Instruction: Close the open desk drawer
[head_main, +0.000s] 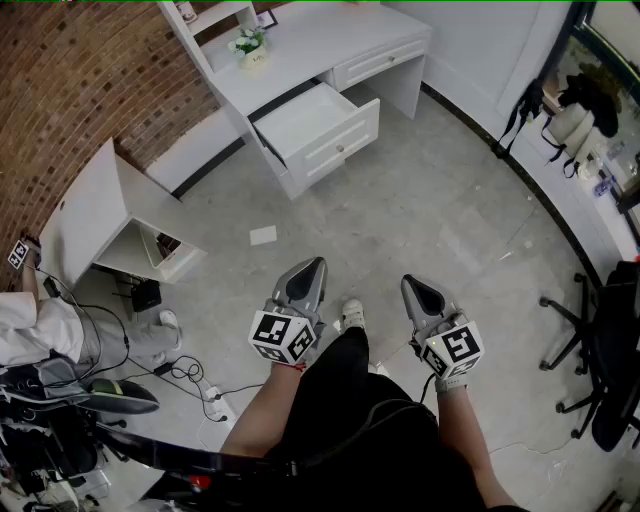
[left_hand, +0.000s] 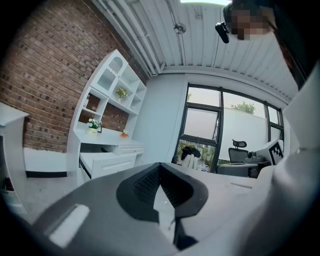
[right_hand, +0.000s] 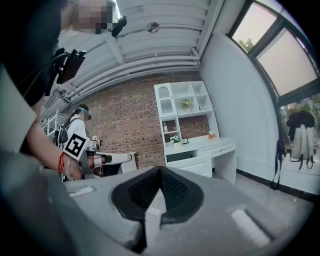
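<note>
A white desk (head_main: 320, 35) stands against the brick wall at the top of the head view. Its lower drawer (head_main: 322, 130) is pulled out toward the room; the same drawer (left_hand: 107, 162) shows in the left gripper view, and the drawer (right_hand: 192, 165) in the right gripper view. My left gripper (head_main: 310, 268) and right gripper (head_main: 415, 287) hover side by side over the floor, well short of the desk. Both have their jaws closed together with nothing between them. In their own views the left gripper (left_hand: 161, 172) and right gripper (right_hand: 160, 175) point toward the desk.
A smaller white table (head_main: 95, 215) stands at the left, with cables (head_main: 185, 375) on the floor near it. A scrap of paper (head_main: 263, 235) lies on the grey floor. An office chair (head_main: 600, 350) is at the right edge. Another person (head_main: 40, 330) crouches at the left.
</note>
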